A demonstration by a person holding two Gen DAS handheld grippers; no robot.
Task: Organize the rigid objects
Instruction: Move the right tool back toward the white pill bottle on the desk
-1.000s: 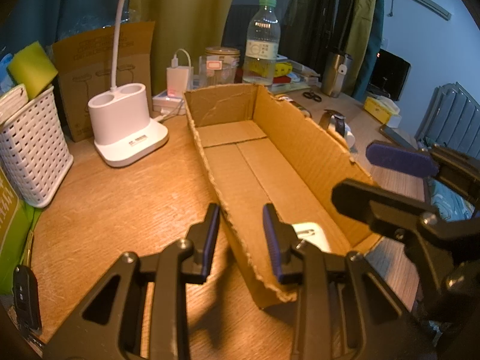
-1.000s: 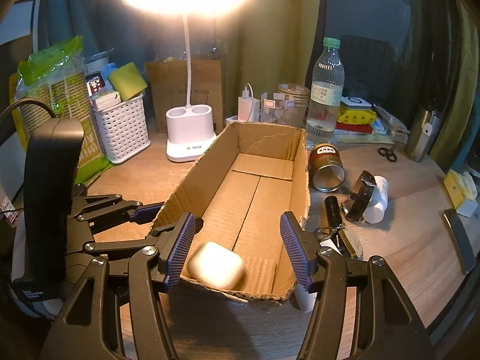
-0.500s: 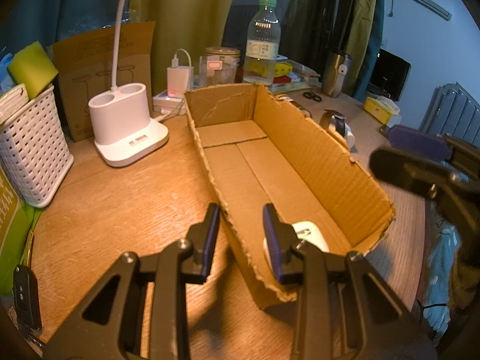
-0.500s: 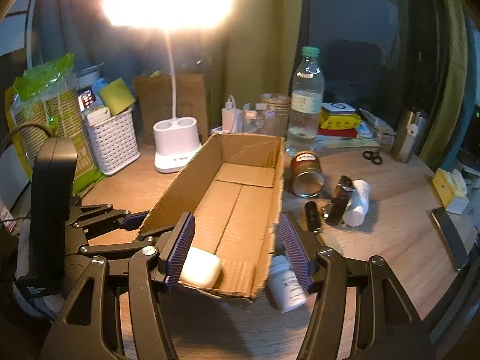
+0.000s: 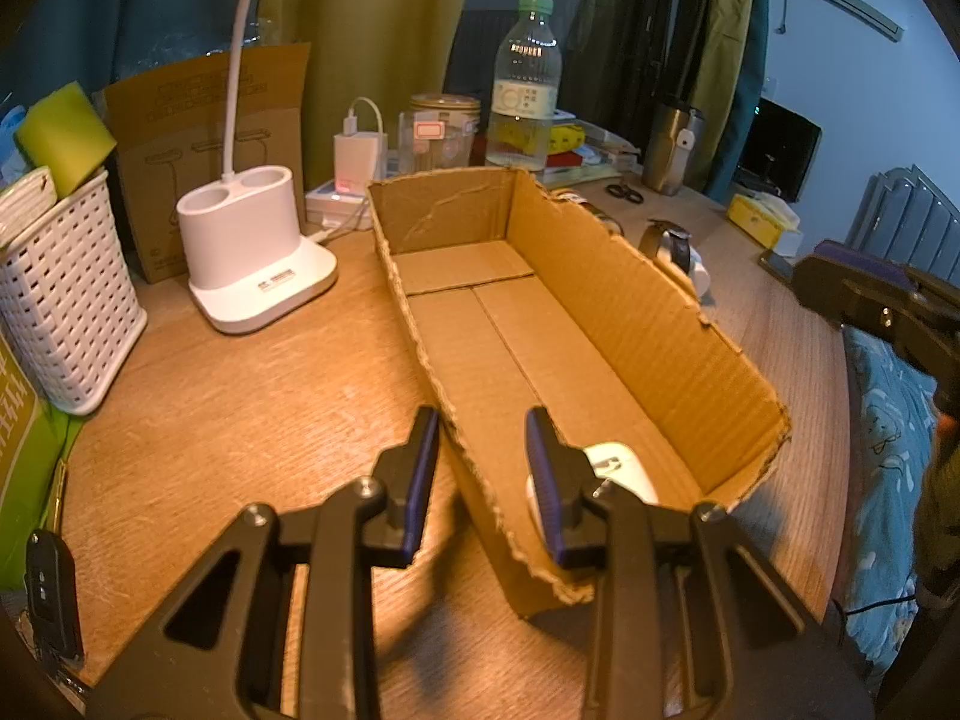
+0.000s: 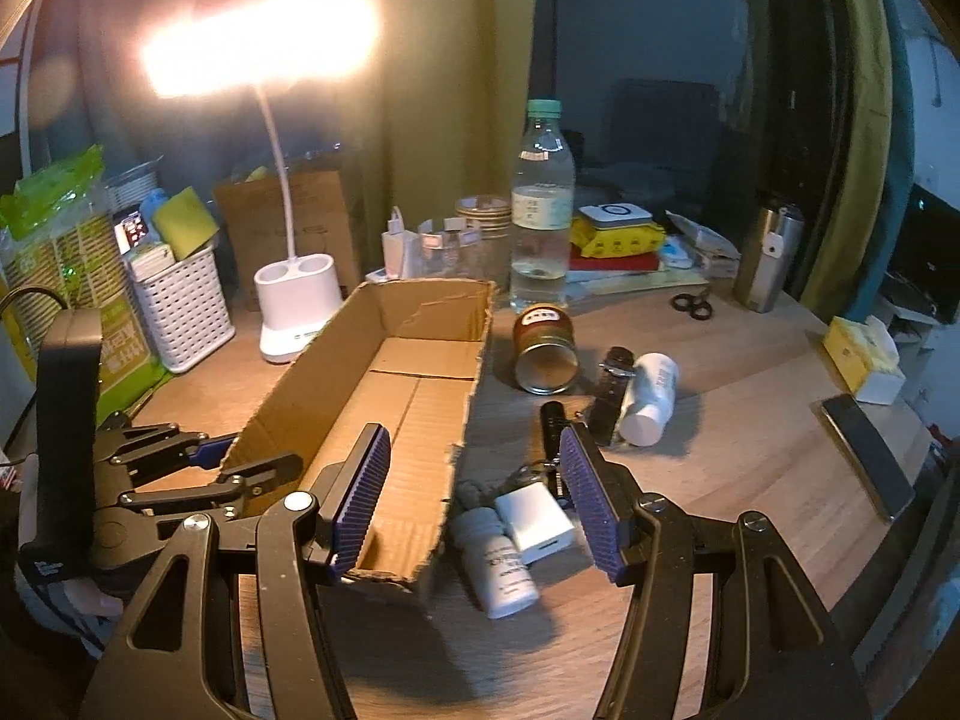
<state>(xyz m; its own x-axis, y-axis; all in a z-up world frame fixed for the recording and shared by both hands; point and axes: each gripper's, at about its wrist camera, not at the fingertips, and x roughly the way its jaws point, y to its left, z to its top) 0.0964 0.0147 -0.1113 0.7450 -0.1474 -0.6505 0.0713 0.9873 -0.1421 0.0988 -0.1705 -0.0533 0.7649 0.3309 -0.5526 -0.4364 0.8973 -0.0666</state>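
At the box's near end, the left gripper (image 5: 483, 474) straddles the cardboard box (image 5: 630, 324) wall, jaws parted, seemingly to steady it, while the right gripper (image 6: 474, 495) gapes empty over a white charger (image 6: 534, 519) just outside

Cardboard box (image 6: 384, 396) open-topped, far floor bare; bottles (image 6: 501, 564), can (image 6: 545, 351) crowd its right side.

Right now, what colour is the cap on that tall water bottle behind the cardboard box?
Pale green. The water bottle cap shows best in the left wrist view.
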